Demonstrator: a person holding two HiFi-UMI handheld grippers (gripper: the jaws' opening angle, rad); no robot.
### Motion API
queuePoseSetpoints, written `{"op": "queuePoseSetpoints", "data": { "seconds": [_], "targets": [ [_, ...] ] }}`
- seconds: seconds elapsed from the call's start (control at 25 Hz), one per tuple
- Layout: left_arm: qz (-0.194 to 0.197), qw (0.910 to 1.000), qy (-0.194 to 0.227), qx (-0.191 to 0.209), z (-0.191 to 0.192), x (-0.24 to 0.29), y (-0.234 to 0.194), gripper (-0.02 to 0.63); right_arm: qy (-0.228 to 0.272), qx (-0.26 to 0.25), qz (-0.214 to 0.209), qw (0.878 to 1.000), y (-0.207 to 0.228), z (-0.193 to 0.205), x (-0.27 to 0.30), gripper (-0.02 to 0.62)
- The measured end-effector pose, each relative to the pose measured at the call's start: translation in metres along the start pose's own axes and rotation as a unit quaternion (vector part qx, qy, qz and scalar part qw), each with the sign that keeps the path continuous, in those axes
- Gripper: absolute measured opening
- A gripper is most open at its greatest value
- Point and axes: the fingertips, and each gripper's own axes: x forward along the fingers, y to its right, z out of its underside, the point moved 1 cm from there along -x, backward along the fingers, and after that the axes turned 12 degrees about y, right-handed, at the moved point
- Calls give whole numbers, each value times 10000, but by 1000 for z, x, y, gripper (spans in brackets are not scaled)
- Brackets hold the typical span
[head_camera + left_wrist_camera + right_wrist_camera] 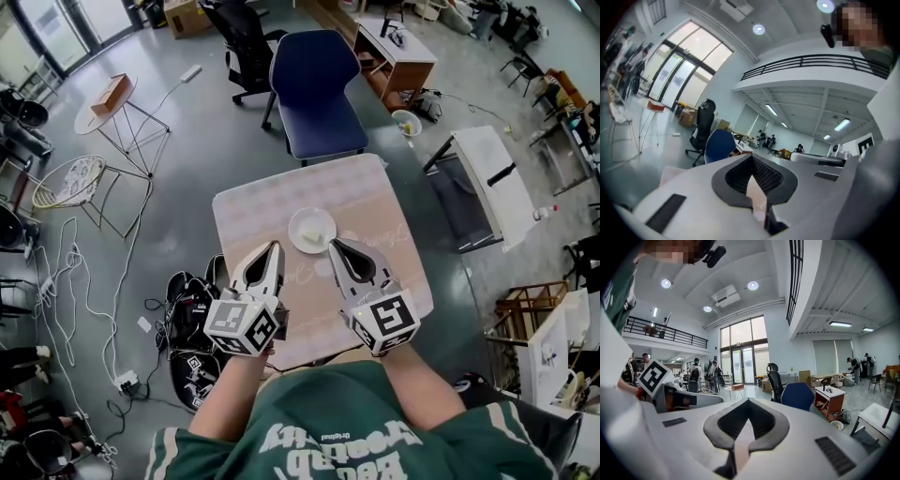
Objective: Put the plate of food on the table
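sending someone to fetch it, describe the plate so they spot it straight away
Find the pale pink square table in front of the blue chair. Near its middle sits a small round white plate with pale food on it, the only thing lying on that tabletop.

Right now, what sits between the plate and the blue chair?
Nothing stands there. In the head view, only bare table runs from the plate to the far edge, where the blue chair begins.

Plate [312, 230] on table [253, 211]; chair [317, 89] behind table; cables [70, 272] left of table.
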Motion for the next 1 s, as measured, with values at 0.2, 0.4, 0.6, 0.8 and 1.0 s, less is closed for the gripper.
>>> {"op": "queuePoseSetpoints", "data": {
  "seconds": [0.2, 0.4, 0.6, 0.8, 1.0],
  "targets": [
    [652, 9864, 156, 1501, -28, -13, 36, 9, 93, -53, -20, 9999, -9, -15, -13, 15],
    [1012, 9617, 233, 2536, -37, -26, 59, 9, 155, -147, -159, 9996, -15, -30, -27, 15],
    [1152, 9435, 237, 3098, -40, -30, 73, 9, 225, -378, -330, 9985, -20, -39, -43, 14],
    [1336, 9378, 322, 3187, -40, -24, 85, 9, 202, -426, -357, 9983, -22, -37, -46, 14],
    [1423, 9349, 240, 3242, -37, -23, 88, 9, 225, -418, -379, 9982, -21, -39, -44, 14]
  ]
}}
